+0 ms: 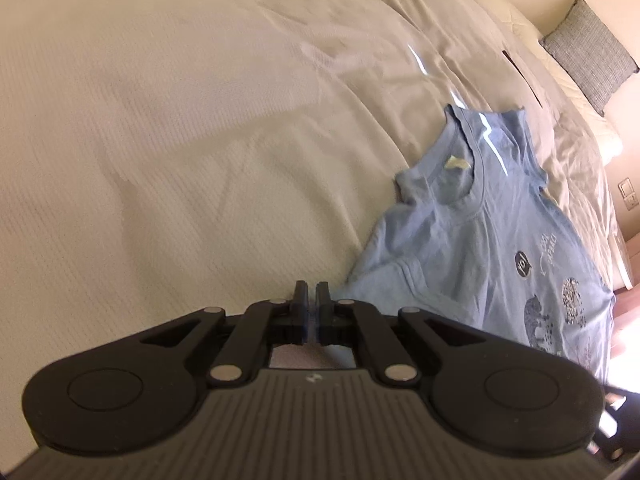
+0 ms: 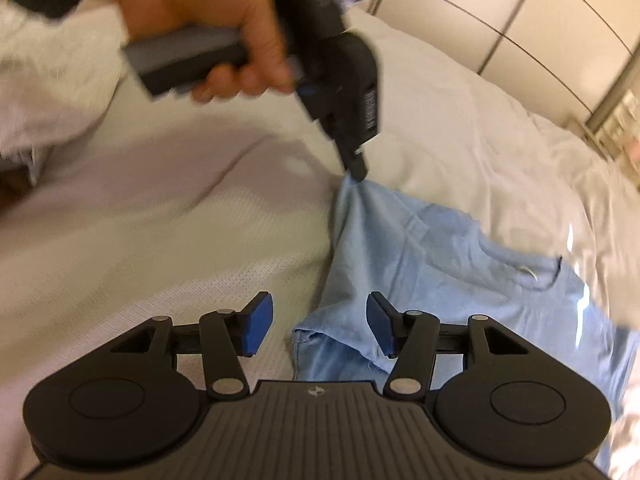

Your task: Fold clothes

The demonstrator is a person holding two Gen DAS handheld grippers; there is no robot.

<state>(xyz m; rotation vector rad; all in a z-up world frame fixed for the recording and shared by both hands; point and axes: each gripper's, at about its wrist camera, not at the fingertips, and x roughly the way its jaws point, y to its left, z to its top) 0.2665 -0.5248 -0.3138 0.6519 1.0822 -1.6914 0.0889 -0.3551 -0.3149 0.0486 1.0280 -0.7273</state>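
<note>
A light blue T-shirt (image 1: 488, 240) with animal prints lies on a cream bedspread (image 1: 180, 140), collar away from me. My left gripper (image 1: 312, 300) is shut on the shirt's sleeve edge; the right wrist view shows it (image 2: 358, 174) pinching a raised corner of the shirt (image 2: 420, 264). My right gripper (image 2: 316, 324) is open, its blue pads (image 2: 256, 328) on either side of the shirt's lower hem edge, just above the fabric.
A grey cushion (image 1: 588, 52) and pillows sit at the head of the bed. Wardrobe panels (image 2: 520, 8) stand behind the bed. The person's hand (image 2: 224, 28) holds the left gripper. A white duvet (image 2: 460, 132) lies bunched beyond the shirt.
</note>
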